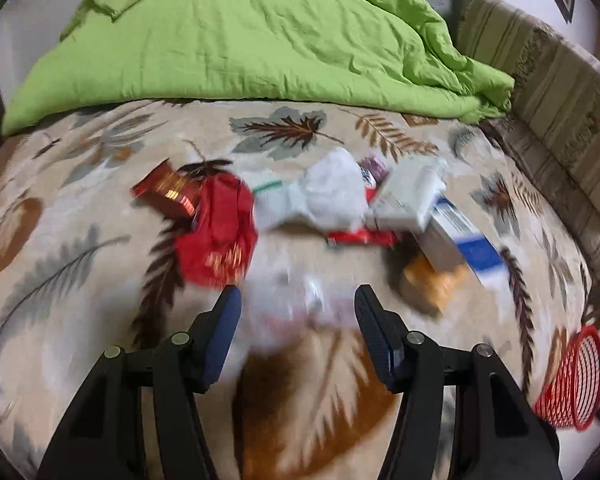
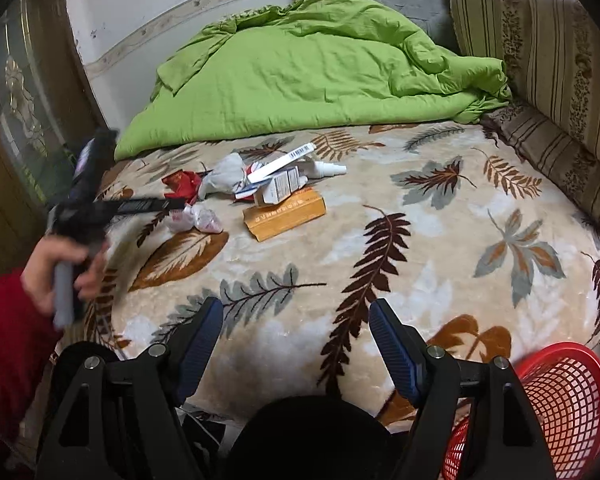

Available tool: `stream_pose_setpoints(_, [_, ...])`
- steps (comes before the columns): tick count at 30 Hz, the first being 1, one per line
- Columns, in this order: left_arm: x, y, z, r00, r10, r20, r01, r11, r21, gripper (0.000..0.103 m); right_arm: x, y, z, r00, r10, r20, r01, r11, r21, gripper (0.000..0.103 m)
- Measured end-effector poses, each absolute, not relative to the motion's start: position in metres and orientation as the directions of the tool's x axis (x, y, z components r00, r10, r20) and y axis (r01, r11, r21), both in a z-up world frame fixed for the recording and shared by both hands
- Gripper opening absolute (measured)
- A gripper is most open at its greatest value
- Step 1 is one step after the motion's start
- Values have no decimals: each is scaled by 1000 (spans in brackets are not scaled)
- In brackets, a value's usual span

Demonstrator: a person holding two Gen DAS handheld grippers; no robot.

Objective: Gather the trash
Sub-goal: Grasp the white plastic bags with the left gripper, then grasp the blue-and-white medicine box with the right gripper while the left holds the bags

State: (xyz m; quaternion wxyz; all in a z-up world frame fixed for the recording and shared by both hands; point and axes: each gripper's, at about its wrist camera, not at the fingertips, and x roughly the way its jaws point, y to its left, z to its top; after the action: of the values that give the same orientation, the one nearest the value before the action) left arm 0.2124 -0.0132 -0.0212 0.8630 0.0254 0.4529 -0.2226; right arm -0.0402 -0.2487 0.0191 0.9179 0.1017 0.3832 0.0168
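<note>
A pile of trash lies on the leaf-patterned blanket (image 2: 440,248): red wrappers (image 1: 216,236), a crumpled white bag (image 1: 332,196), white boxes (image 1: 408,196), a blue-and-white box (image 1: 468,244) and an orange box (image 2: 286,214). My left gripper (image 1: 298,300) is open, its jaws on either side of a blurred crumpled clear plastic wrapper (image 1: 300,300), which also shows in the right wrist view (image 2: 196,218). My right gripper (image 2: 296,316) is open and empty over the blanket's near edge. The left gripper (image 2: 172,203) also shows in the right wrist view, held by a hand.
A red mesh basket (image 2: 556,404) stands at the bed's near right corner, also in the left wrist view (image 1: 576,380). A green duvet (image 2: 312,76) is heaped at the back. Striped cushions (image 2: 540,64) line the right side. A door (image 2: 24,100) is on the left.
</note>
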Motion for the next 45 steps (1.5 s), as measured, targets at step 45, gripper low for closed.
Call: stream_pose_setpoints(45, [108,-15,-39,666,-253,-702,284,956,-75,29,71,-218,-19,692,143,-708,16,977,214,41])
